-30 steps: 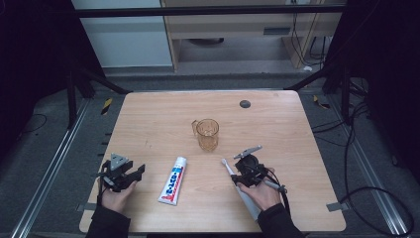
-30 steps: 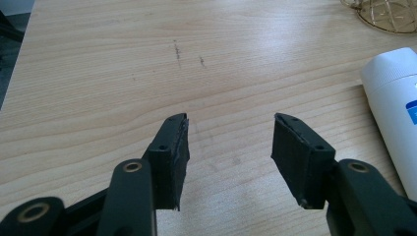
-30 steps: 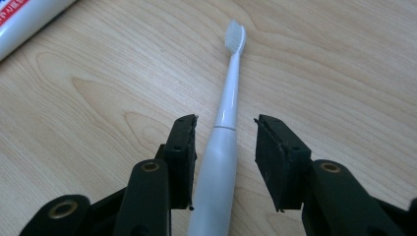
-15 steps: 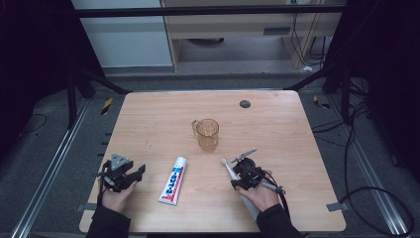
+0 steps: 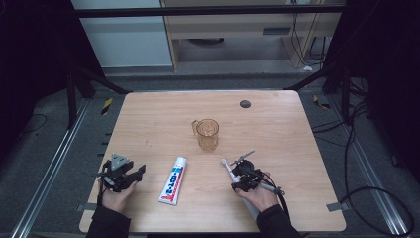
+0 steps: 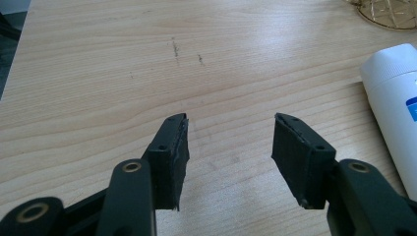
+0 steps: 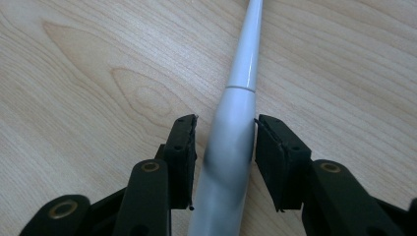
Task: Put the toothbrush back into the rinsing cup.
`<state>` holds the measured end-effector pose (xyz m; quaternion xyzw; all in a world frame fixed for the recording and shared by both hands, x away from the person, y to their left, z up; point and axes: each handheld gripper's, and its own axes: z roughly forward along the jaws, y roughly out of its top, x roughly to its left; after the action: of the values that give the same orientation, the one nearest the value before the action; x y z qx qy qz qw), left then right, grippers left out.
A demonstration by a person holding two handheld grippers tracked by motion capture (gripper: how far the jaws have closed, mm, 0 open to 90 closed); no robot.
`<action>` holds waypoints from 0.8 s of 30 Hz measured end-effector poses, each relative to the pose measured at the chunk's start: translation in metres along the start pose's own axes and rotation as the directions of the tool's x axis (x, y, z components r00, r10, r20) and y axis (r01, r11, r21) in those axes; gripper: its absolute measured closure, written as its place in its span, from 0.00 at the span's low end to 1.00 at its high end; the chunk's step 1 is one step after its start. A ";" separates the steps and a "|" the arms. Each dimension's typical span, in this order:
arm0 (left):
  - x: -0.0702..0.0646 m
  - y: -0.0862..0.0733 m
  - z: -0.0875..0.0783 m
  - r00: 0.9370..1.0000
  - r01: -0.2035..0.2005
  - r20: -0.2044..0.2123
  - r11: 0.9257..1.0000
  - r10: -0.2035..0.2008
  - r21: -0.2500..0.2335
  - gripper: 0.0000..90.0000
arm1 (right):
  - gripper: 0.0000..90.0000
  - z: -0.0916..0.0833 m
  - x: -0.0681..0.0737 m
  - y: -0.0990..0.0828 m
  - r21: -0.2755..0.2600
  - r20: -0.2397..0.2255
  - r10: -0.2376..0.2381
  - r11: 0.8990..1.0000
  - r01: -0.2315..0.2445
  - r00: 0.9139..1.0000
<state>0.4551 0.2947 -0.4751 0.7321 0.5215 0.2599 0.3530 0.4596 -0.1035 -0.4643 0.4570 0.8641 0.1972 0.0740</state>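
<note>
A white toothbrush (image 5: pixel 228 168) lies on the wooden table (image 5: pixel 158 119) at the near right, its head pointing to the far left. My right gripper (image 5: pixel 235 174) straddles its thick handle (image 7: pixel 231 147), which touches the right pad with a small gap at the left pad; the jaws stand open around it. My left gripper (image 5: pixel 136 174) rests at the near left, open with bare wood between its jaws (image 6: pixel 230 120). A white toothpaste tube (image 5: pixel 173 181) lies between the two hands, its cap end (image 6: pixel 391 78) just right of the left jaws.
A clear amber cup (image 5: pixel 207 133) with a handle stands upright mid-table, its base (image 6: pixel 388 10) far ahead of the left gripper. A small dark disc (image 5: pixel 244 104) sits near the far edge. Dark floor, rails and cables surround the table.
My right gripper has slid slightly toward the near edge along the toothbrush. The left hand, tube and cup have stayed put.
</note>
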 end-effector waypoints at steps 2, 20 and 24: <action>0.000 0.000 0.000 1.000 -0.002 0.001 1.000 0.002 0.001 0.52 | 0.67 0.001 0.000 0.000 0.006 0.002 0.000 1.000 0.000 1.000; 0.000 0.000 0.000 1.000 0.000 0.001 1.000 0.000 0.002 0.52 | 0.73 0.008 0.002 0.001 0.037 0.008 0.005 0.999 -0.005 1.000; 0.000 0.000 0.000 1.000 0.002 0.000 1.000 -0.002 0.001 0.52 | 0.74 0.008 0.002 0.001 0.039 0.013 0.002 0.999 -0.002 1.000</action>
<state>0.4552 0.2951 -0.4752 0.7319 0.5223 0.2590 0.3528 0.4624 -0.0992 -0.4713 0.4606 0.8669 0.1774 0.0702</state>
